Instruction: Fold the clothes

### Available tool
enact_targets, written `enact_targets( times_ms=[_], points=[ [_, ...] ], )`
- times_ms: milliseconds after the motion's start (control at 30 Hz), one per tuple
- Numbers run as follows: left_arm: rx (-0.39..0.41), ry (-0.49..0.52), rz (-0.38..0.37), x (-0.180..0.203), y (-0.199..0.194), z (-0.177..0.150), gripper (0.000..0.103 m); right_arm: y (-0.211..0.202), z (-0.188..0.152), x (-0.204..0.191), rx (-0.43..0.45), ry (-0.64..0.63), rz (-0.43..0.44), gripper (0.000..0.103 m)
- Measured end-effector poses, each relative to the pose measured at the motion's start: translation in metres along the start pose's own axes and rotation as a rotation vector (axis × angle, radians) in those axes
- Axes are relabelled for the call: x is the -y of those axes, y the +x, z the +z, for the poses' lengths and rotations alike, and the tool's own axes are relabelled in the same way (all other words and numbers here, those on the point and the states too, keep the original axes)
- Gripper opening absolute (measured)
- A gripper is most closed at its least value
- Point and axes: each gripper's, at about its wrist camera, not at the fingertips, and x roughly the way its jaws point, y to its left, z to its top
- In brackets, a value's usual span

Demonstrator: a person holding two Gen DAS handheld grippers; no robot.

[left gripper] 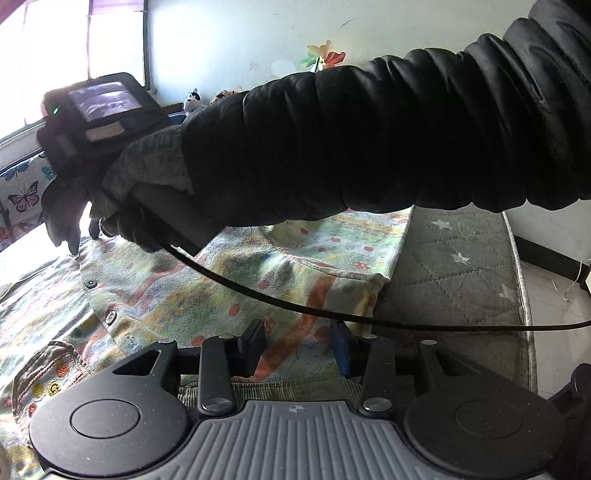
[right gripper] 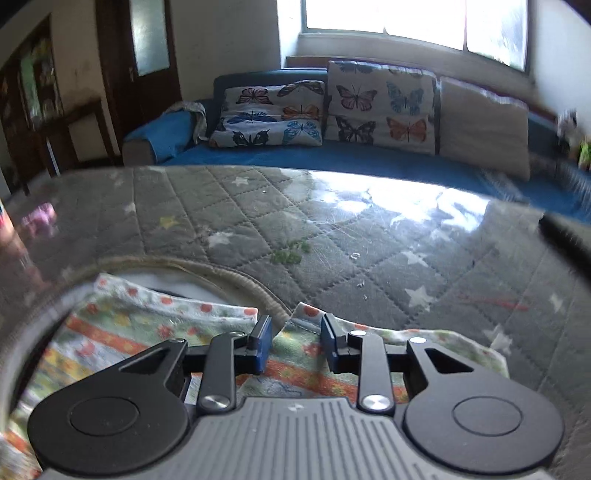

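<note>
Left tongs [left gripper: 297, 345] open above patterned garment [left gripper: 229, 291]; right tongs [right gripper: 297, 341] open over garment edge.

A grey quilted mat with pale stars [right gripper: 332, 236] covers the work surface, glaring where daylight strikes it. Behind it runs a blue sofa [right gripper: 332, 157] carrying two white cushions printed with coloured butterflies [right gripper: 380, 107] and a plain cream cushion [right gripper: 484, 125]. Above the sofa a wide bright window [right gripper: 413, 22] is blown out by sun. A dark wooden door with a frosted glass pane [right gripper: 147, 40] stands to the left. In the left wrist view, a scuffed white wall [left gripper: 229, 44] holds a colourful paper pinwheel [left gripper: 323, 55].
</note>
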Motion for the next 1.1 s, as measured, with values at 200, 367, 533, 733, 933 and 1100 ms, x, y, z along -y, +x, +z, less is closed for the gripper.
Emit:
enact_targets(
  times_ms=[200, 367, 533, 733, 933, 1100],
  points=[
    [0.003, 0.0, 0.001, 0.001, 0.001, 0.0, 0.043, -0.001, -0.004, -0.012, 0.011, -0.094, -0.051, 0.011],
    [0.004, 0.0, 0.003, 0.002, 0.002, -0.002, 0.043, -0.005, -0.001, -0.012, 0.027, -0.051, -0.007, 0.002],
    [0.005, 0.001, 0.005, 0.003, 0.002, -0.002, 0.043, -0.019, 0.009, -0.003, 0.076, 0.036, 0.101, 0.002],
    [0.004, -0.002, 0.006, 0.004, 0.002, -0.002, 0.043, 0.006, 0.007, 0.004, 0.002, 0.098, 0.157, 0.003],
    [0.002, -0.008, 0.016, 0.006, 0.003, -0.002, 0.045, -0.011, 0.008, 0.019, 0.018, 0.156, 0.208, 0.009],
    [0.001, -0.017, 0.051, 0.01, -0.002, -0.001, 0.046, -0.023, -0.006, 0.012, -0.008, 0.075, 0.178, 0.009]
  ],
)
